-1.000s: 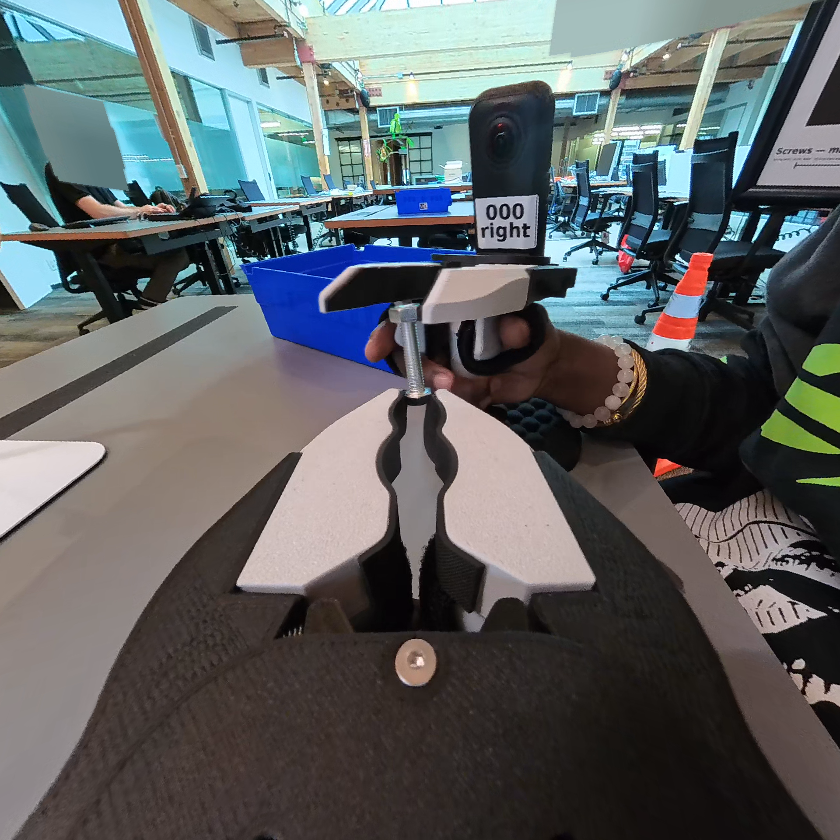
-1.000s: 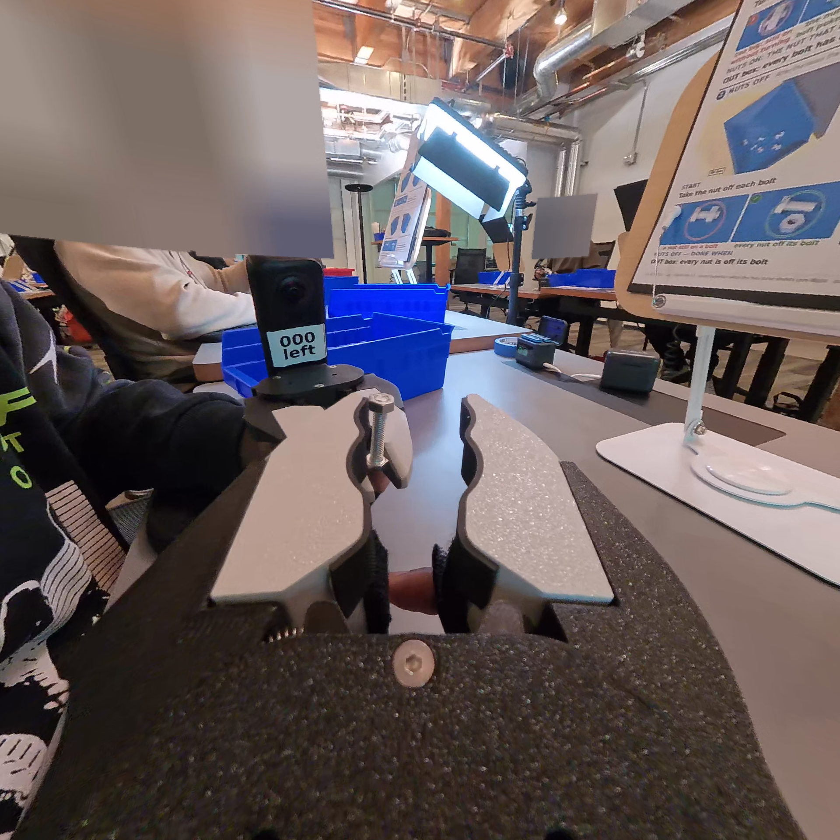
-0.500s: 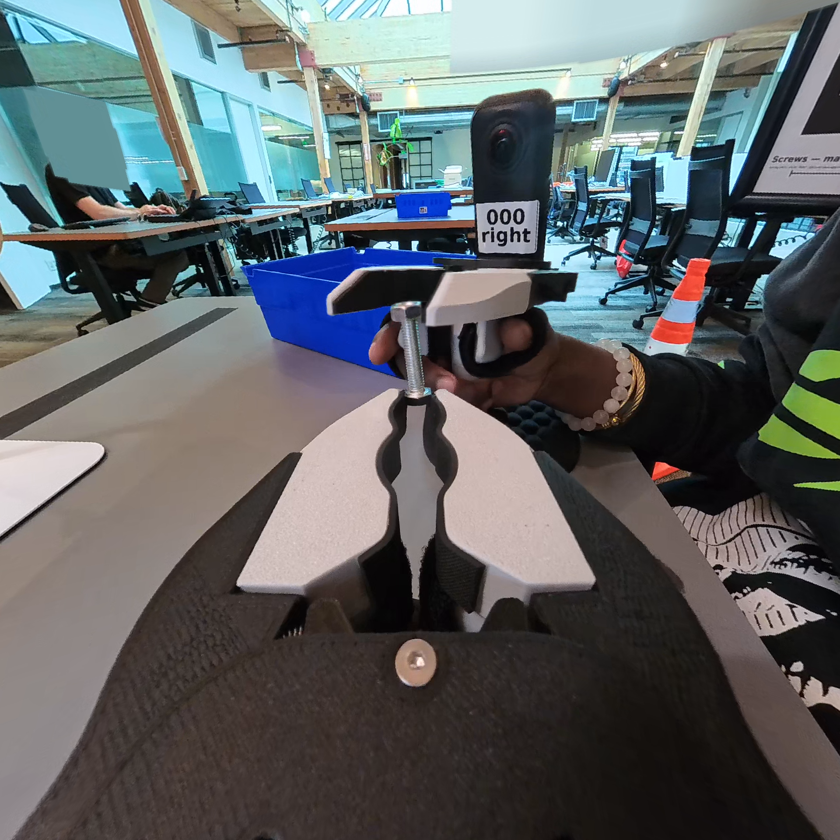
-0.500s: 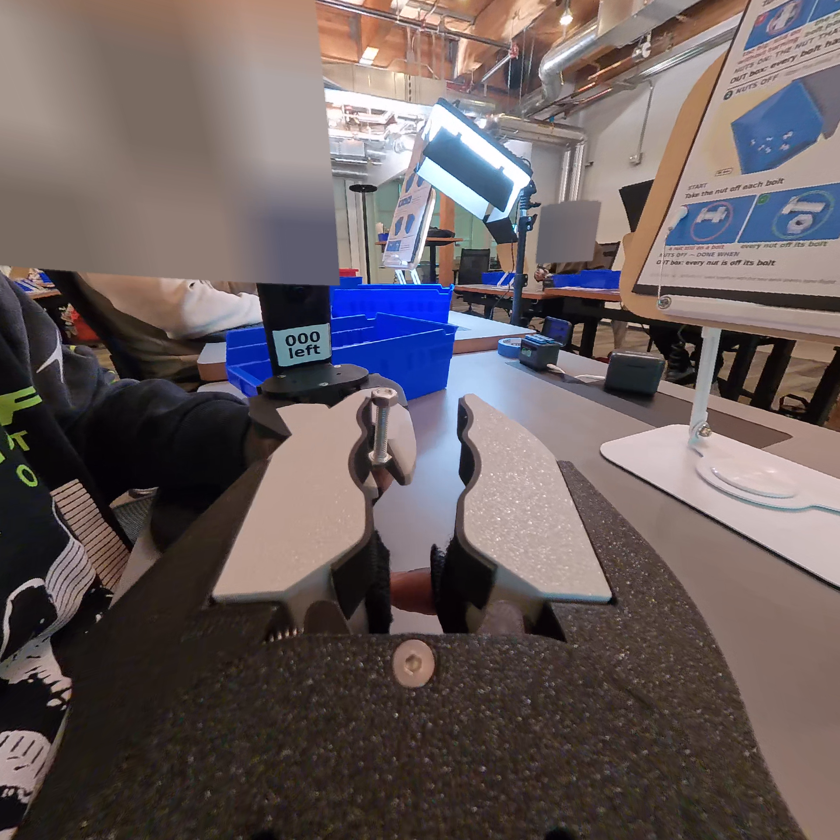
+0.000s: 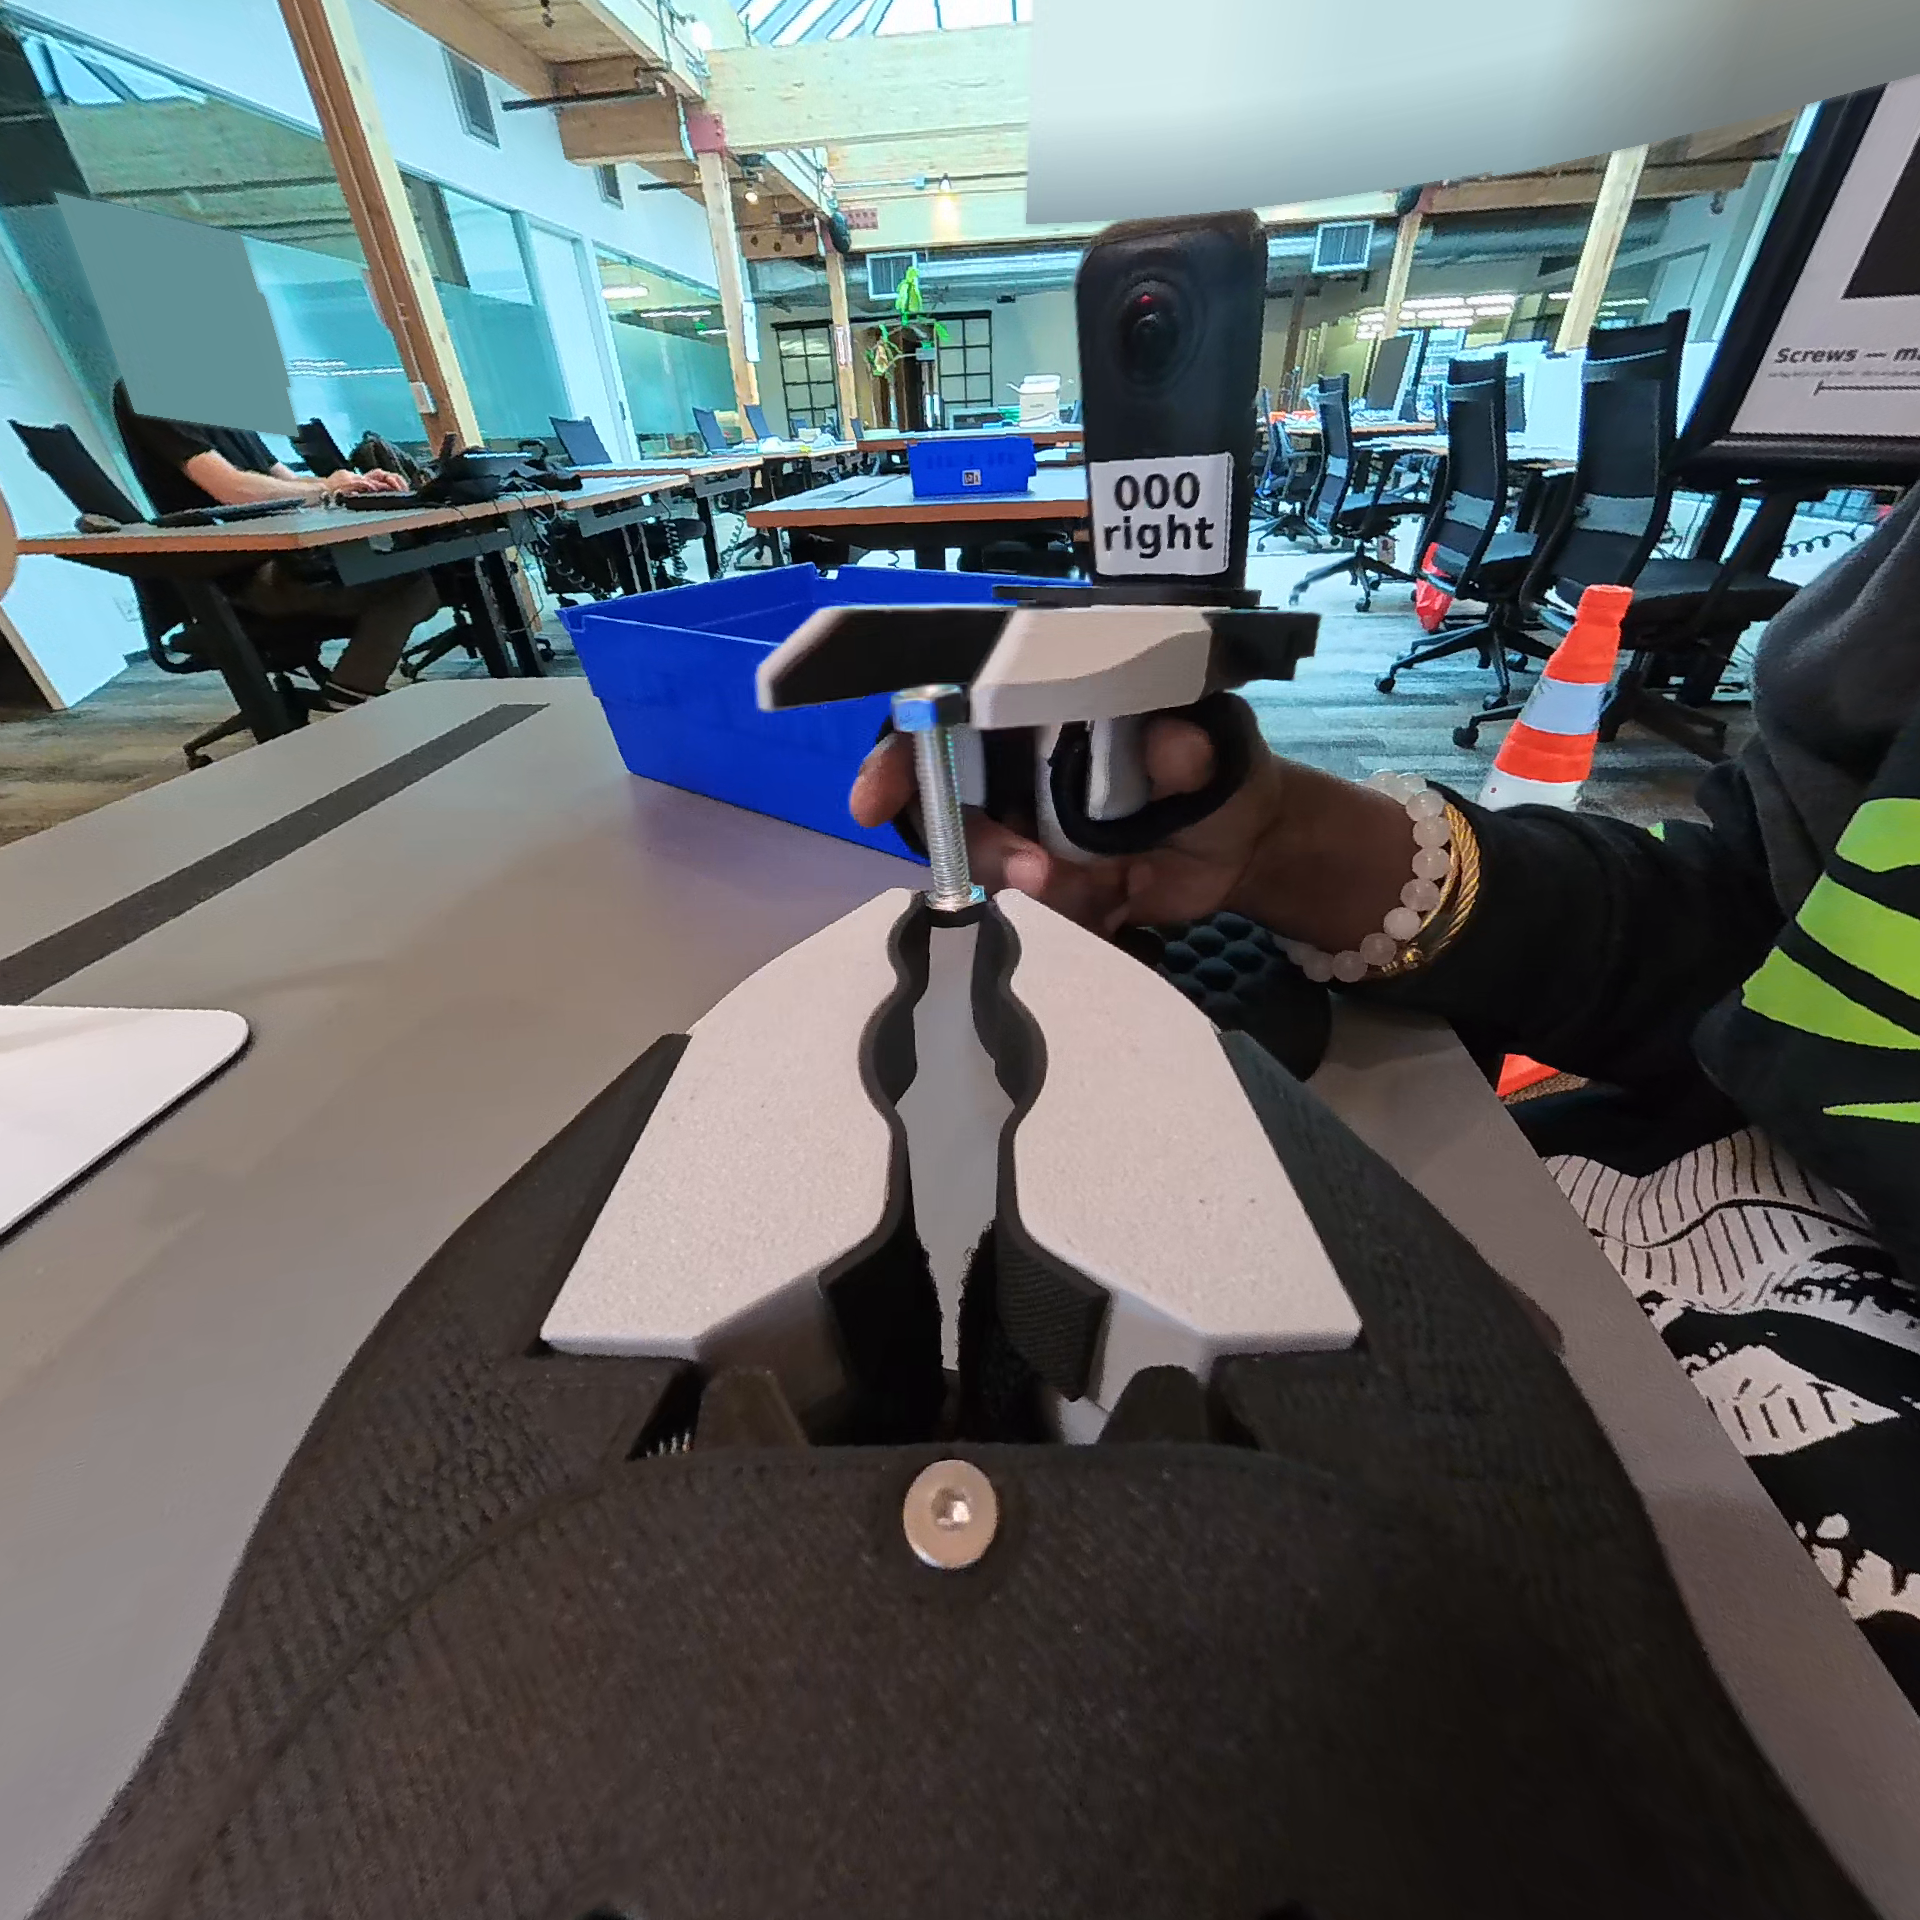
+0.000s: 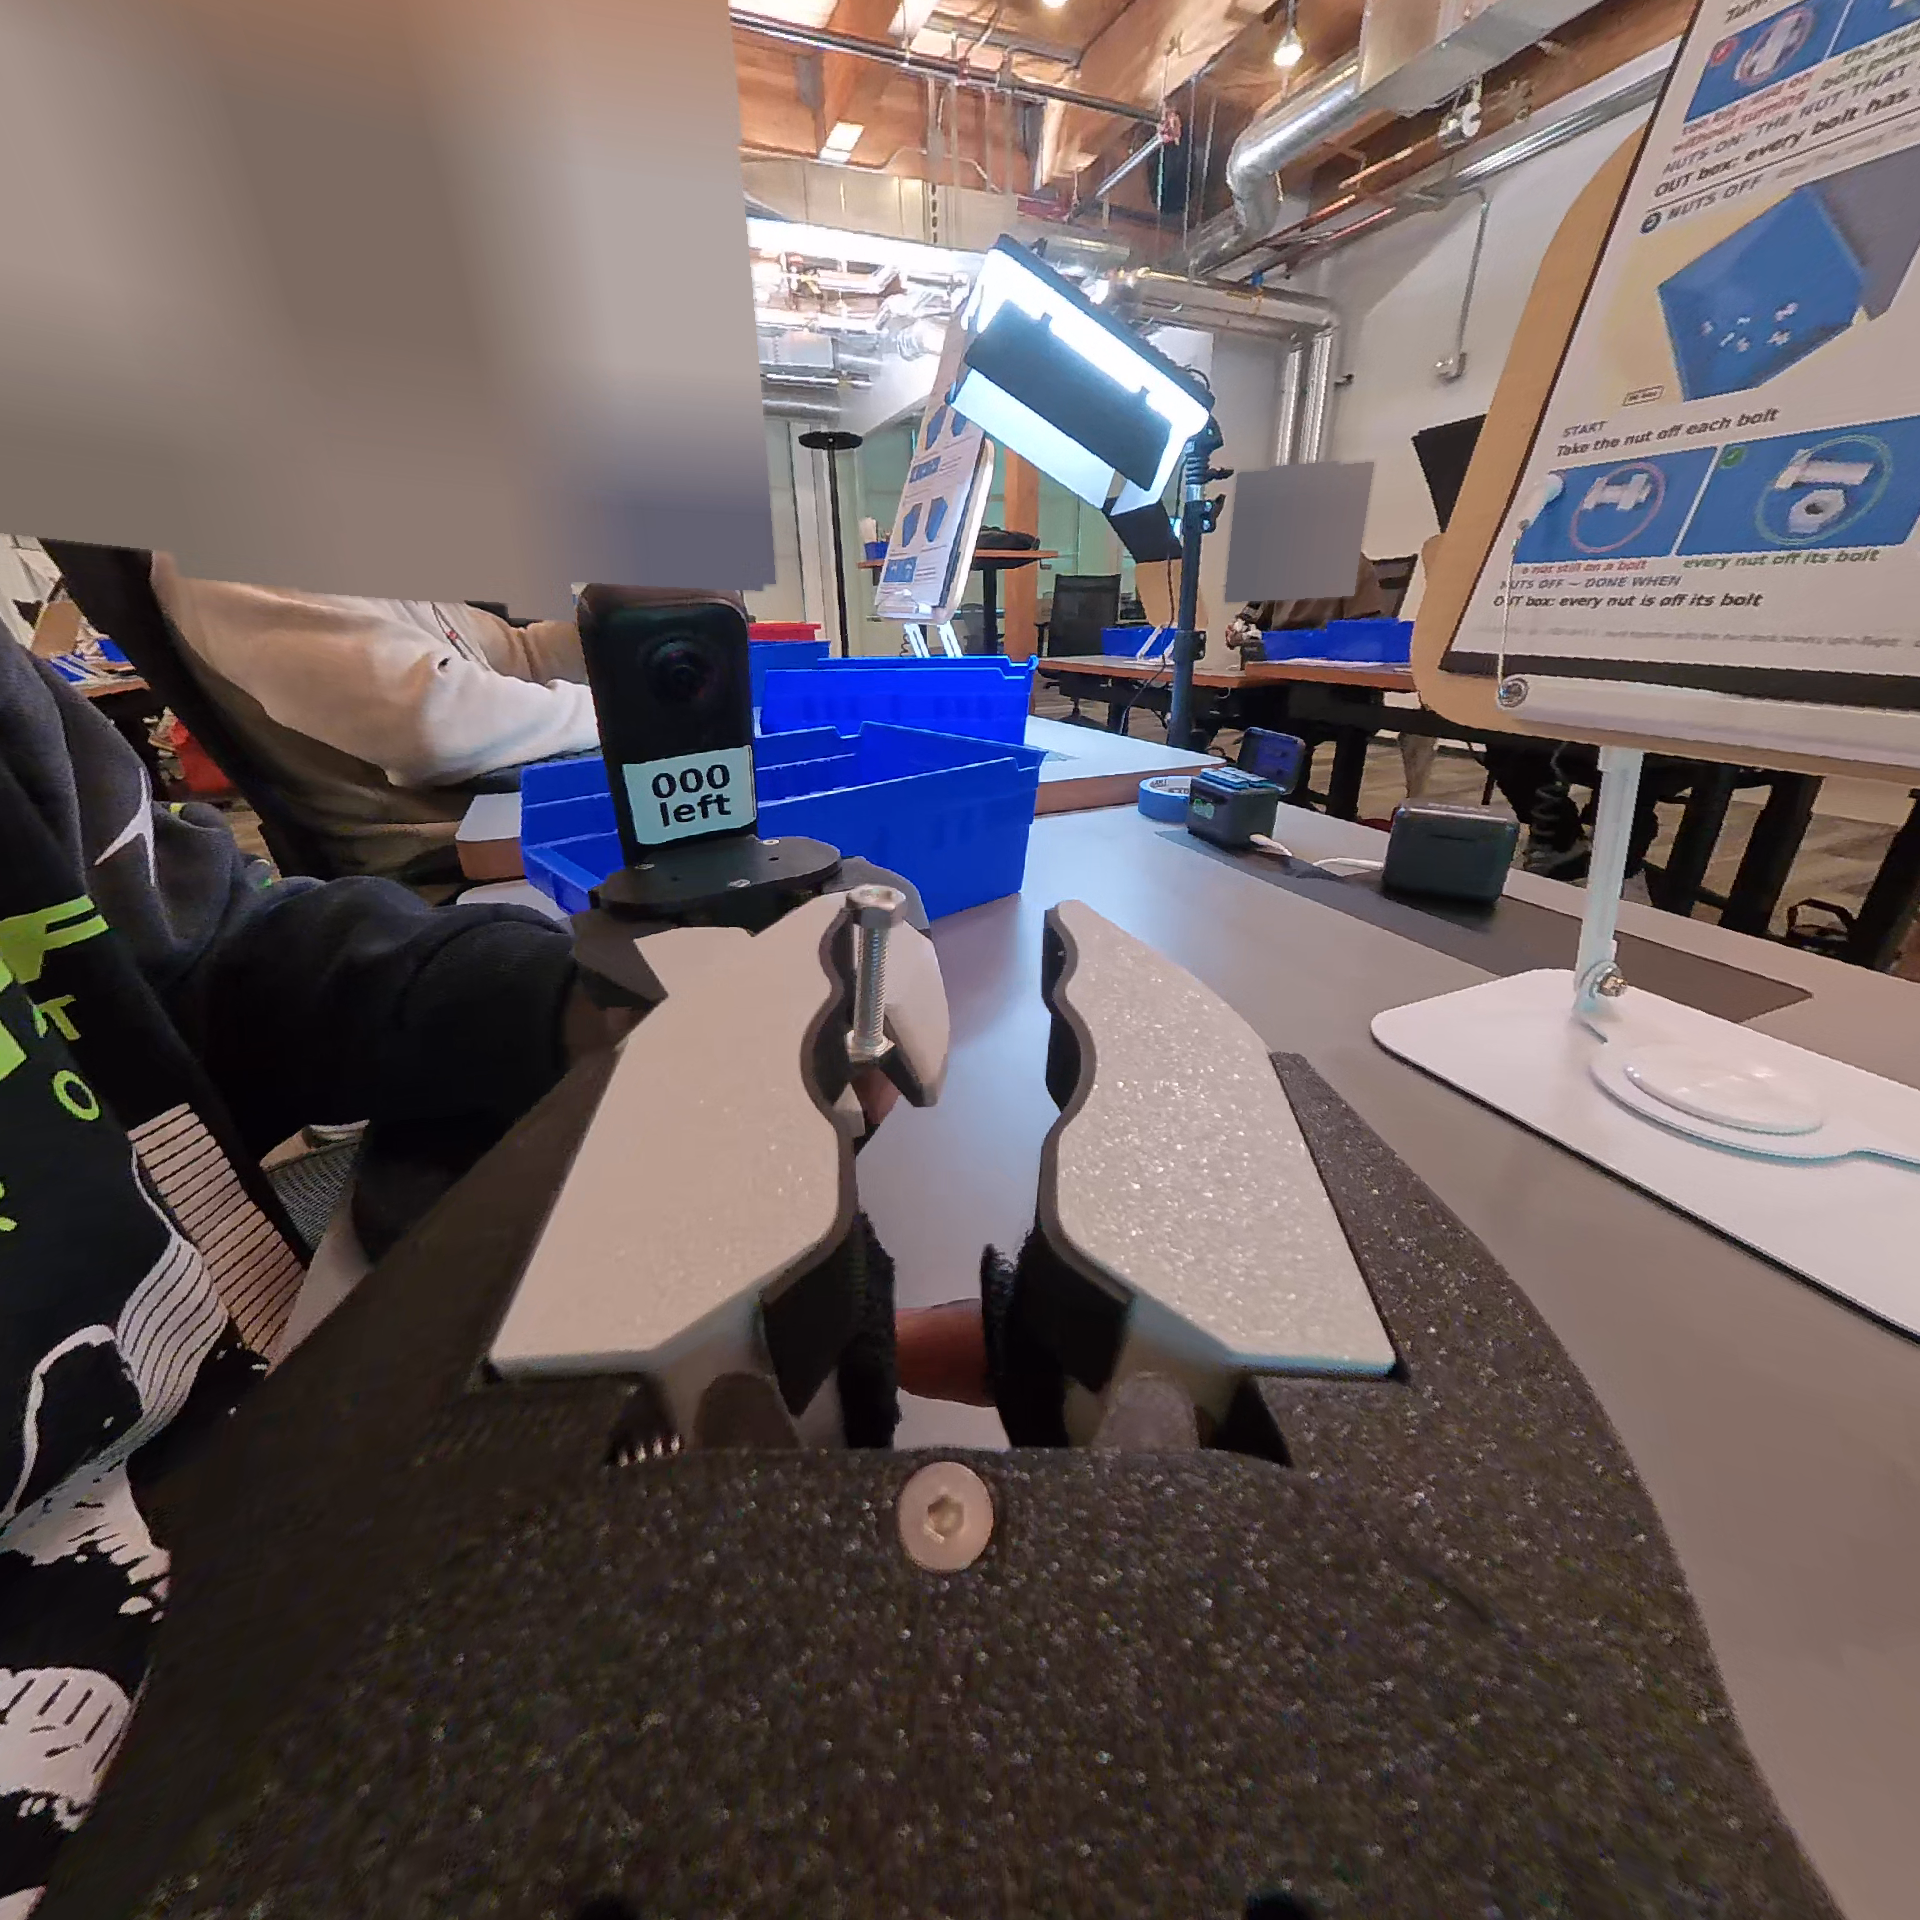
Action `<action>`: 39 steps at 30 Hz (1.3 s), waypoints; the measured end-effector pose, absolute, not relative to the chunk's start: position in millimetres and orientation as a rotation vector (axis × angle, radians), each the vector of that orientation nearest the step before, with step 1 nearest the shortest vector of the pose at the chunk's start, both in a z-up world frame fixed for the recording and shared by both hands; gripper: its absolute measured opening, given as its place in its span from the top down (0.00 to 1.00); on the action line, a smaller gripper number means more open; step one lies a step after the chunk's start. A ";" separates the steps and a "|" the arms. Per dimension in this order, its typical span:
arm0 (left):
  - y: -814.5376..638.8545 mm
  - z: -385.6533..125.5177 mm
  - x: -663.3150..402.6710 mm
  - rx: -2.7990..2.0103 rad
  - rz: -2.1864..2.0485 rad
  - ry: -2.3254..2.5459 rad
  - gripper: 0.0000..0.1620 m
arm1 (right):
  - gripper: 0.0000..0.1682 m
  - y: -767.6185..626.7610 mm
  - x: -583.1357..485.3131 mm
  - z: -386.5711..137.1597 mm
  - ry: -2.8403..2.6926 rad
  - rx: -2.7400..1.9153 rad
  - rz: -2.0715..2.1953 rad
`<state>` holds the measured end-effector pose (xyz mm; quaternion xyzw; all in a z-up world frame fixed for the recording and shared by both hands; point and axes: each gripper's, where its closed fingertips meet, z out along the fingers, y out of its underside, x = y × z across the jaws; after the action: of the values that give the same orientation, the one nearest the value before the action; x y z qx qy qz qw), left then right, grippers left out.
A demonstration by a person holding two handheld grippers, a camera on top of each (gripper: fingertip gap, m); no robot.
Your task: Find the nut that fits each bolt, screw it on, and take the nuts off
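Bolt [image 5: 943, 800] stands upright above the grey table [image 5: 312, 935], head at the top, its lower threaded end carrying a small nut [image 5: 956, 896] that is pinched at the tips of the left gripper [image 5: 953, 914], whose jaws are clamped together on it. The right gripper [image 6: 945, 997] sits just beside the bolt with its jaws apart; in the left wrist view its fingers [image 5: 1081, 665] reach in level with the bolt head, close beside it, and contact cannot be confirmed.

Step in hand, as judged: turning the nut and bolt against each other, with the nut at the very end of the thread. Whether it is going on or coming off cannot be told. The next move calls for the right gripper to close squarely on the bolt head, then rotate it about the bolt's axis while the left gripper holds the nut fixed. A tilted grip risks cross-threading or dropping the bolt.

A blue bin [image 5: 727, 686] rests on the table behind the bolt.

Writing: each gripper's camera carries a white sticker with black print, and an instruction board [image 6: 1683, 364] on a white stand at the right shows printed text and diagrams. No brand is readable.
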<state>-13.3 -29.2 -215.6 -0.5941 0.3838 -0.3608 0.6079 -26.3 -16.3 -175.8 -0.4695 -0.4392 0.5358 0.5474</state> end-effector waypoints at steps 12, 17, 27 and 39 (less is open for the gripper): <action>-29.5 -215.8 -12.9 -1.372 -0.831 0.891 0.94 | 0.78 -17.6 -27.7 -175.6 -1.042 -1.112 1.277; -28.7 -214.5 -14.3 -1.370 -0.834 0.881 0.94 | 0.84 -13.9 -22.9 -173.4 -1.012 -1.111 1.292; -28.8 -215.6 -13.4 -1.374 -0.829 0.889 0.94 | 0.79 -15.6 -26.0 -174.8 -1.026 -1.115 1.285; -28.7 -216.0 -12.9 -1.375 -0.824 0.893 0.94 | 0.78 -15.9 -26.1 -174.4 -1.024 -1.112 1.288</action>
<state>-12.9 -28.7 -216.0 -0.5949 0.3865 -0.3566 0.6079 -26.1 -15.9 -174.4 -0.4689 -0.4320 0.5434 0.5461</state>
